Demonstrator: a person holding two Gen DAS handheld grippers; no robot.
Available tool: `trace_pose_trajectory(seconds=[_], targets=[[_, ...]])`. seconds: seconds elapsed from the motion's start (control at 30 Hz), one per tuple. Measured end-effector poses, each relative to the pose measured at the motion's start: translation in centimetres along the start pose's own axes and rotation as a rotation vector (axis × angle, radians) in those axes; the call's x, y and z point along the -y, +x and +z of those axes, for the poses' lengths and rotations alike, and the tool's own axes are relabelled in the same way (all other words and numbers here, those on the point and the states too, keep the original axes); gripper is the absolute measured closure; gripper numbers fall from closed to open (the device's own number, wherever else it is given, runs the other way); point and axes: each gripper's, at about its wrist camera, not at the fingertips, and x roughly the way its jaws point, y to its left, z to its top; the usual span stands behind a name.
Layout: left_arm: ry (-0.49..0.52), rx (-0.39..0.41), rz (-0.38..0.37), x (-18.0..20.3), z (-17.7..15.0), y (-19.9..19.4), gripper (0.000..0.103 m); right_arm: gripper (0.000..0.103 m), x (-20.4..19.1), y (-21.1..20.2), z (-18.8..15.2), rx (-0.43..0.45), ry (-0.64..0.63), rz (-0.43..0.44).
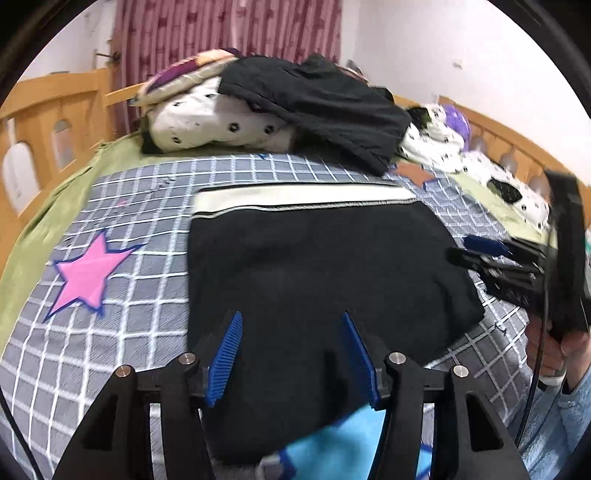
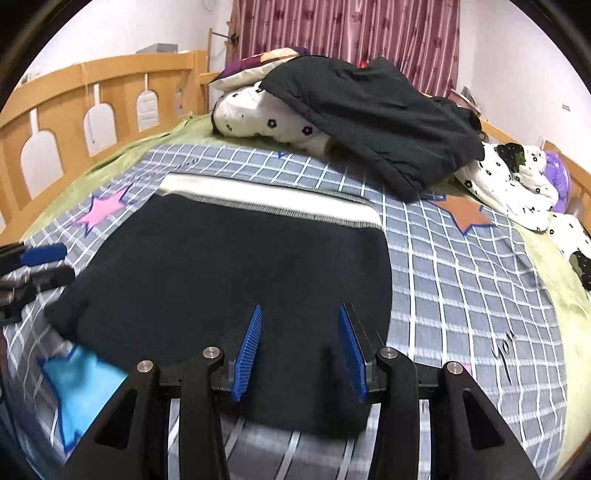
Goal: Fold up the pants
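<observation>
Across the middle of both views lie the black pants [image 1: 314, 273], folded into a flat, roughly square stack on the checked bedspread [image 1: 147, 206], with a pale waistband strip [image 1: 303, 195] running along their far edge.

At the bottom of the left wrist view, the left claw [image 1: 291, 317] hangs over the near part of the pants, its blue ribbed pads [image 1: 225, 354] standing apart with nothing pinched between them. Whether the tips brush the cloth is hard to say, since the frame is slightly blurred.

At the right edge of that view the right claw [image 1: 476, 251] reaches in over the right side of the pants, held by a hand [image 1: 554, 350] in a light blue sleeve [image 1: 561, 417]. In the right wrist view its pads also stand apart over the near edge of the pants, gripping nothing.

A pink star [image 1: 88, 273] is printed on the bedspread to the left of the pants, and a blue star [image 2: 81, 384] shows at the lower left of the right wrist view.

At the top of the frame, a dark garment [image 1: 325, 107] drapes over a white spotted quilt [image 1: 214, 125]. A wooden bed rail [image 2: 92, 96] curves along the upper left, and a red curtain [image 2: 347, 29] hangs behind.
</observation>
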Motion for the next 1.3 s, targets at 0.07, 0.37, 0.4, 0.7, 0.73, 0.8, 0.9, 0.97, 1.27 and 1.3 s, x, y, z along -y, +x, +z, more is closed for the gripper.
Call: trace_pose_trajectory(seconds=[0.07, 0.37, 0.4, 0.7, 0.73, 0.8, 0.9, 0.97, 1.27, 1.3], targets=[[0.013, -0.121, 0.005, 0.3, -0.7, 2.9, 0.047, 0.060, 1.0, 2.3, 0.5, -0.046, 0.042, 0.016], [0.022, -0.020, 0.058, -1.1, 2.4, 3.2, 0.045, 0.056, 3.4, 4.0, 2.9, -0.021, 0.044, 0.016], [0.003, -0.015, 0.076, -1.8, 3.5, 3.9, 0.045, 0.056, 3.4, 4.6, 3.6, -0.014, 0.042, 0.020], [-0.137, -0.139, 0.066, -6.4, 5.5, 11.2, 0.042, 0.056, 4.7, 11.1, 5.9, 0.015, 0.046, 0.017], [-0.151, -0.133, 0.059, -6.6, 5.4, 11.1, 0.041, 0.056, 4.9, 11.1, 5.9, 0.015, 0.055, 0.023], [-0.127, -0.132, 0.073, -6.4, 5.5, 11.0, 0.041, 0.056, 4.9, 10.9, 6.1, 0.002, 0.058, 0.015], [-0.106, -0.131, 0.099, -5.8, 5.1, 10.7, 0.041, 0.056, 4.7, 10.6, 5.9, 0.006, 0.047, 0.002], [-0.105, -0.138, 0.110, -5.4, 4.8, 10.3, 0.041, 0.055, 4.7, 10.2, 5.7, -0.003, 0.056, -0.002], [-0.148, -0.146, 0.107, -4.7, 2.0, 5.4, 0.041, 0.053, 4.9, 4.7, 1.7, -0.084, 0.143, -0.002], [-0.146, -0.150, 0.104, -4.4, 1.8, 5.0, 0.041, 0.053, 4.8, 4.2, 1.1, -0.104, 0.159, 0.002]])
